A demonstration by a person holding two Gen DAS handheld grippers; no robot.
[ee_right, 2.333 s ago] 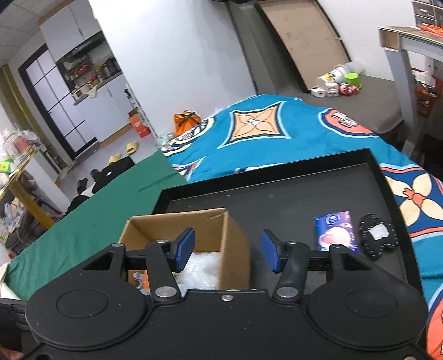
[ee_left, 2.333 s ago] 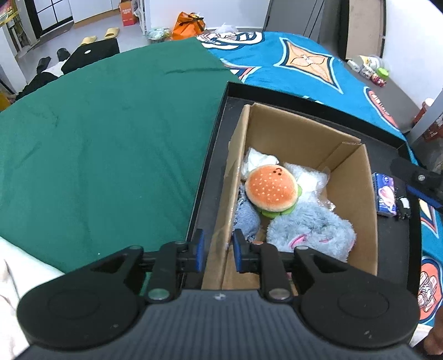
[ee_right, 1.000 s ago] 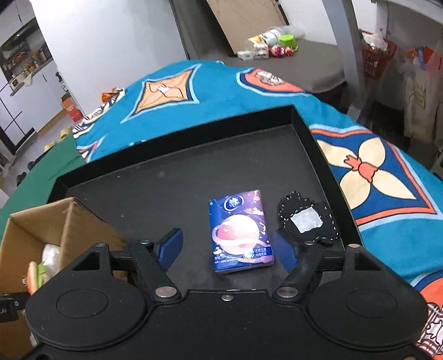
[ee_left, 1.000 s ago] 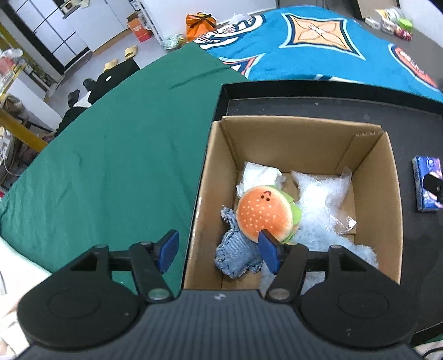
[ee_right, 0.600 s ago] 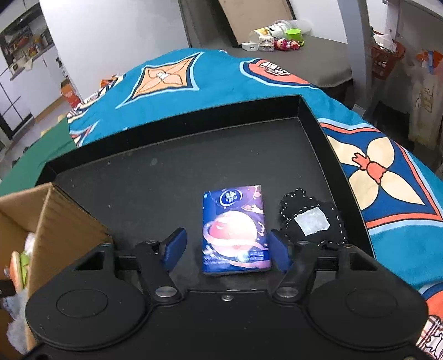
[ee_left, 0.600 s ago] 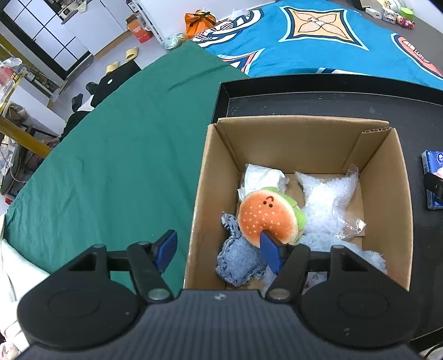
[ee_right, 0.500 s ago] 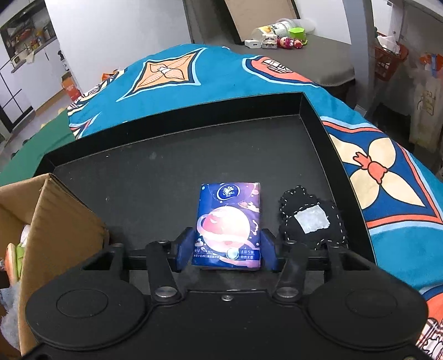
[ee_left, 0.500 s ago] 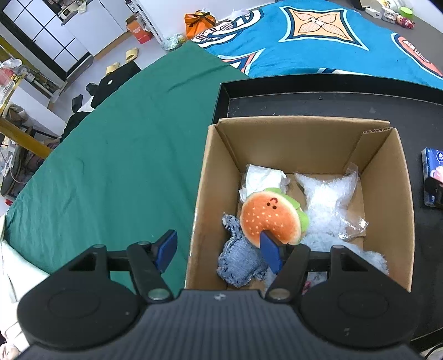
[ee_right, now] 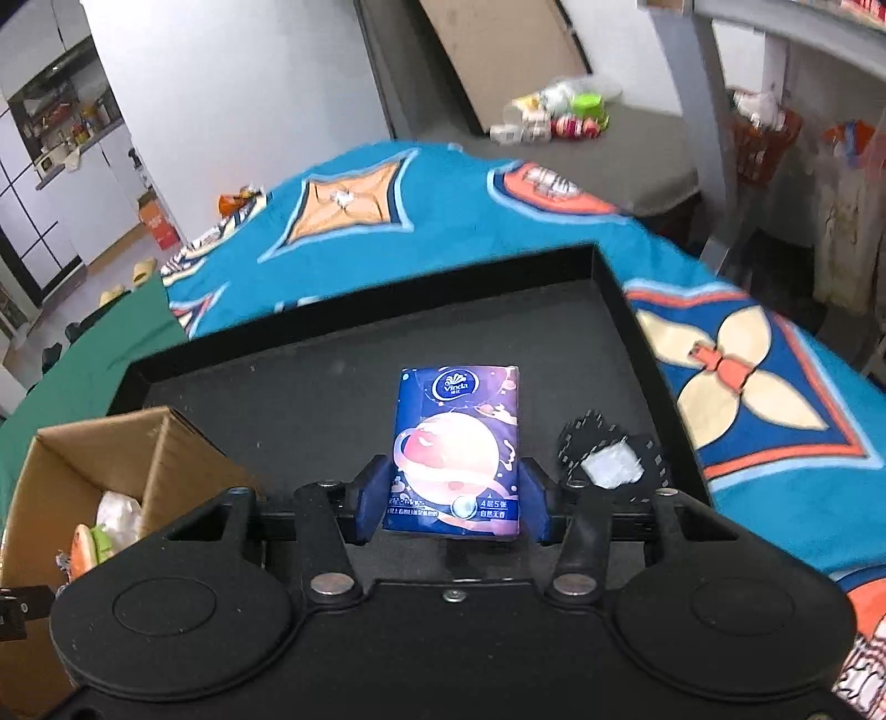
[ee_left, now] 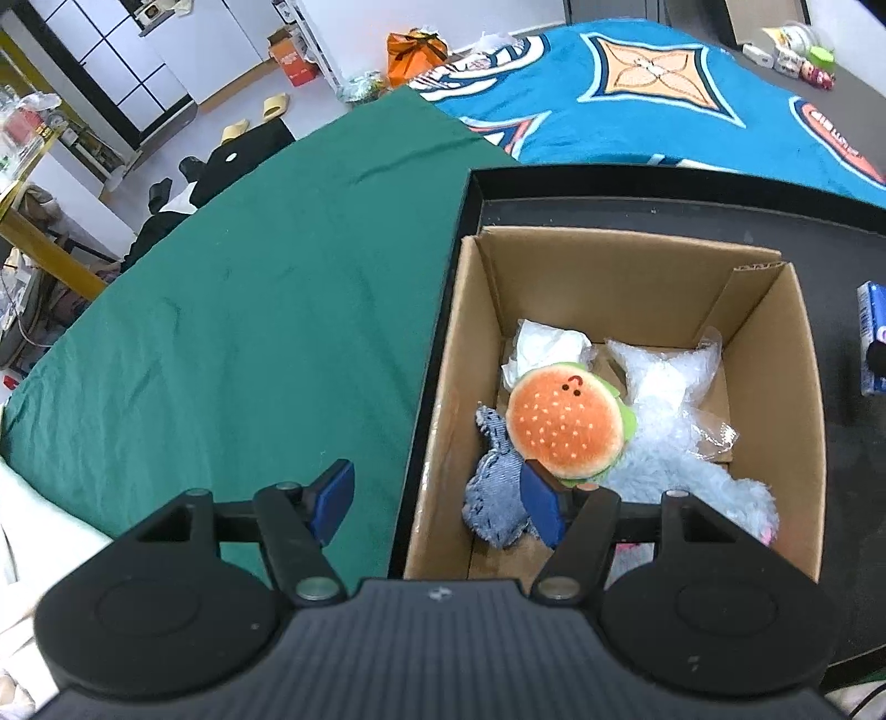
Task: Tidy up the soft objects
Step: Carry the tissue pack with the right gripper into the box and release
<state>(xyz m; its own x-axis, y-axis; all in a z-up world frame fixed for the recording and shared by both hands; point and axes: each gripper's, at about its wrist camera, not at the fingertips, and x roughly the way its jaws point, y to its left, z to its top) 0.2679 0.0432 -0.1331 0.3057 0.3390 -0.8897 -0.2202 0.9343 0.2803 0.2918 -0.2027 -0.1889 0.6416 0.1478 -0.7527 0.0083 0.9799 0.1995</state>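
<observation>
R gripper [ee_right: 453,501] clamped on tissue pack [ee_right: 457,450] by its near end, long axis pointing away, above black tray [ee_right: 620,288]. L gripper [ee_left: 437,501] released, straddling box [ee_left: 437,387] wall. Tray on patterned blue cloth [ee_right: 387,199]; white wall beyond.

Left wrist view:
- Green cloth [ee_left: 249,332]: ahead and to the left of the left gripper [ee_left: 437,504], lightly creased.
- Blue patterned blanket [ee_left: 637,99]: far ahead and to the right, adjoining the cloth.
- Orange bag [ee_left: 415,50]: on the floor beyond the cloth.
- Yellow slippers [ee_left: 276,104]: on the floor, far ahead left.

Right wrist view:
- Cardboard sheet [ee_right: 498,50]: far ahead of the right gripper [ee_right: 453,501], leaning on the wall.
- Small containers [ee_right: 554,116]: clustered on a grey surface [ee_right: 637,149], ahead right.
</observation>
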